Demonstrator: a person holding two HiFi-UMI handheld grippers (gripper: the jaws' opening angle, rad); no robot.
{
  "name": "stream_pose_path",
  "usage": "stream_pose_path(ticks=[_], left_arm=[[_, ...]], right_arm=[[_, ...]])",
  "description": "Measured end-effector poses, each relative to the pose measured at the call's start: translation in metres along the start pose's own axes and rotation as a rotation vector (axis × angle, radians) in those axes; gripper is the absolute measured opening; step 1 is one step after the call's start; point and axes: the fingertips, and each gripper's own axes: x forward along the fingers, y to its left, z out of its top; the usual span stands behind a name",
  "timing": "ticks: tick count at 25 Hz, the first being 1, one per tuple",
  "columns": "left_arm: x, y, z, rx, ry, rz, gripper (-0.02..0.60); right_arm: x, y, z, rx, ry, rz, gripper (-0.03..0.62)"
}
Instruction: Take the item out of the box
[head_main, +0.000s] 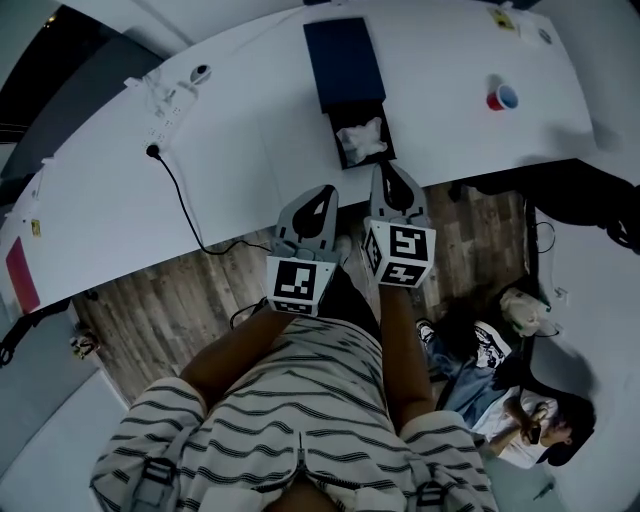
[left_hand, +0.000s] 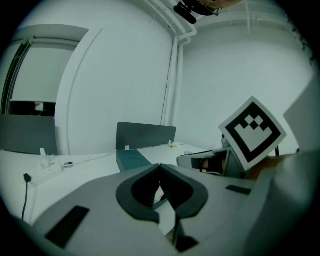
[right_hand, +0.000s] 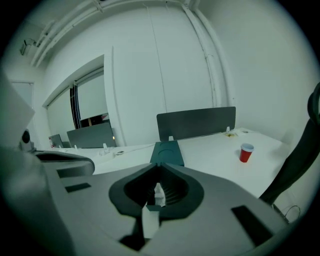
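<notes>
A dark blue box (head_main: 345, 60) lies on the white table (head_main: 250, 150). Its drawer is slid out toward me, and a crumpled white item (head_main: 362, 140) rests in it. My left gripper (head_main: 322, 190) hovers at the table's front edge, just left of the drawer, shut and empty. Just in front of the drawer's near end is my right gripper (head_main: 385, 170), also shut with nothing held. In the left gripper view the box (left_hand: 131, 160) lies beyond the closed left gripper (left_hand: 160, 167). The right gripper view has the box (right_hand: 166, 152) straight ahead of the shut right gripper (right_hand: 160, 165).
A red cup (head_main: 502, 97) stands at the table's right. At the left lies a power strip (head_main: 168, 115), its black cable (head_main: 180, 195) running off the front edge. A grey divider panel (right_hand: 196, 122) stands behind the box. A person (head_main: 520, 420) sits on the floor, lower right.
</notes>
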Motion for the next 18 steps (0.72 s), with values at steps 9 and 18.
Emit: stream_pose_path(ticks=[9,18], left_arm=[[0.007,0.006,-0.021,-0.020,0.036,0.013,0.025],[0.012,0.013,-0.037,-0.026,0.060,0.024,0.025]], right_arm=[[0.038,-0.003,-0.026,-0.024,0.100,0.014,0.079],[0.071,-0.008,-0.058,-0.081,0.209,-0.005,0.104]])
